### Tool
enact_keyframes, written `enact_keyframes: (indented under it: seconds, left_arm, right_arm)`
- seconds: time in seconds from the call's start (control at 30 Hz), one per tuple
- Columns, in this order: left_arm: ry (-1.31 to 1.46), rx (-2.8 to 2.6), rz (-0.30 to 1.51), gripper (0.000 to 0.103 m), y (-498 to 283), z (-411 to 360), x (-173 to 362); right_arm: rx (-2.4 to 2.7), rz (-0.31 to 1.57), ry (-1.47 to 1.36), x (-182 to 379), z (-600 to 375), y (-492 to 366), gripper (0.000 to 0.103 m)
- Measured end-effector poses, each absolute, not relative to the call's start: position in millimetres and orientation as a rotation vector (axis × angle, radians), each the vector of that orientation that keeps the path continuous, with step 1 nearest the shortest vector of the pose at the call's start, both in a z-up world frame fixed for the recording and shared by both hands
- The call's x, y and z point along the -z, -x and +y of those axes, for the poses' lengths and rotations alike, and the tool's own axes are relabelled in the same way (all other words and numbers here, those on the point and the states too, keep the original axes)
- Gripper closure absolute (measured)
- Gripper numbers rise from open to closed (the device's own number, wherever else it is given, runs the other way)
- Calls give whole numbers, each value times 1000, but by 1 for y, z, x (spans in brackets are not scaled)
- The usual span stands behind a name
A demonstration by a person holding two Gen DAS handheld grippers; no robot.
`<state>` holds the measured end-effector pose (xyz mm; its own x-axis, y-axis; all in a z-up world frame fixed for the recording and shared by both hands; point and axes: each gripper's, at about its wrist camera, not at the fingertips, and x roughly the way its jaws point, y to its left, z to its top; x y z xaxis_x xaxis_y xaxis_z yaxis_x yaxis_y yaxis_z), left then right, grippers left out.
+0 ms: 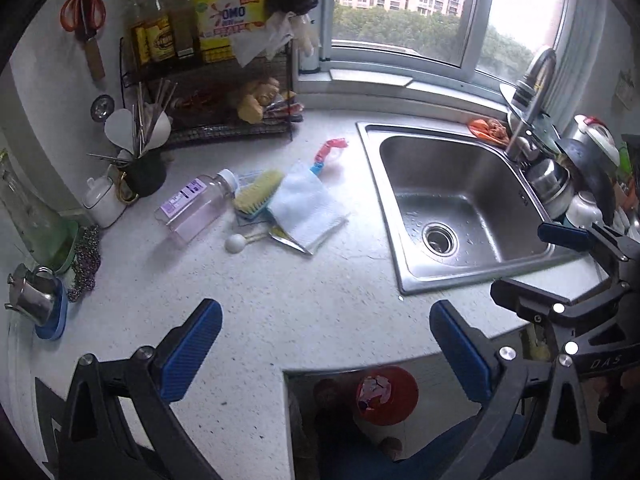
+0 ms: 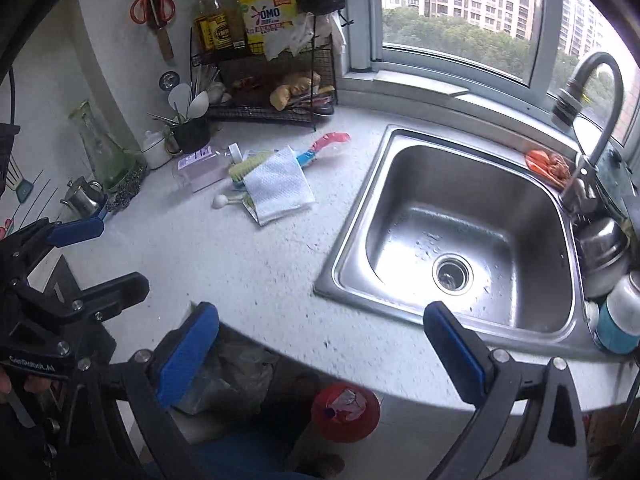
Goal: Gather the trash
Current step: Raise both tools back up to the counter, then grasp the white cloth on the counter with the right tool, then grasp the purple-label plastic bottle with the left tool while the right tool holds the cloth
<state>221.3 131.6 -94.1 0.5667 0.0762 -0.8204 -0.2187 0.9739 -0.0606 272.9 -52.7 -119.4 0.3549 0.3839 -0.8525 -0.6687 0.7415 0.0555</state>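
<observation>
We hold the left hand-held gripper (image 1: 326, 354) and the right hand-held gripper (image 2: 320, 354) spread wide and empty at the bottom of frame, above the red bin (image 1: 387, 395) on the floor, ready to reach. Mid-frame on the tabletop (image 1: 280, 300), the paper towel (image 1: 304, 204) drapes over a scrub brush (image 1: 258, 192), beside a plastic bottle (image 1: 196, 206); the sink (image 1: 460, 208) lies right.

"OMO" on the yellow jug (image 1: 229, 8) up on the rack (image 1: 224, 76). "DAS" stamped on the right gripper (image 1: 560, 264), "GenRobot.AI" on the left gripper (image 2: 96, 252). Bottle (image 1: 198, 204) label too blurry to read.
</observation>
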Motion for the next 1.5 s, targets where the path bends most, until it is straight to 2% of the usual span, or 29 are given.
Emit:
enact_keyframes:
  seconds: [0.2, 0.47, 0.77, 1.03, 1.07, 1.13, 1.2, 1.23, 1.37, 1.43, 1.5]
  left_arm:
    - [207, -209, 978, 0, -258, 198, 104]
    - [273, -234, 1075, 0, -304, 260, 151]
    - [290, -227, 1177, 0, -331, 292, 201]
    - [325, -200, 1207, 0, -341, 299, 222]
    - [330, -197, 1211, 0, -342, 300, 223]
    - [335, -195, 1209, 0, -343, 301, 223]
    - [340, -191, 1204, 0, -342, 300, 221]
    - [340, -189, 1201, 0, -342, 300, 220]
    - [332, -183, 1190, 0, -340, 298, 215]
    - [332, -180, 1183, 0, -338, 298, 212]
    - [336, -180, 1177, 0, -335, 297, 209]
  right_arm:
    - [-745, 995, 375, 133, 14, -316, 1]
    - [-812, 1072, 487, 183, 83, -354, 1]
    - [-841, 1186, 555, 235, 134, -389, 1]
    - [-864, 1233, 600, 267, 154, -404, 1]
    - [-869, 1235, 595, 267, 154, -405, 3]
    - [-875, 1238, 584, 267, 154, -405, 14]
    - [-885, 1250, 572, 266, 152, -406, 35]
    - [-892, 1254, 563, 265, 151, -405, 37]
    - [-895, 1214, 571, 255, 142, -398, 73]
    - [-895, 1204, 557, 249, 139, -394, 85]
    - [-892, 1197, 539, 240, 131, -390, 87]
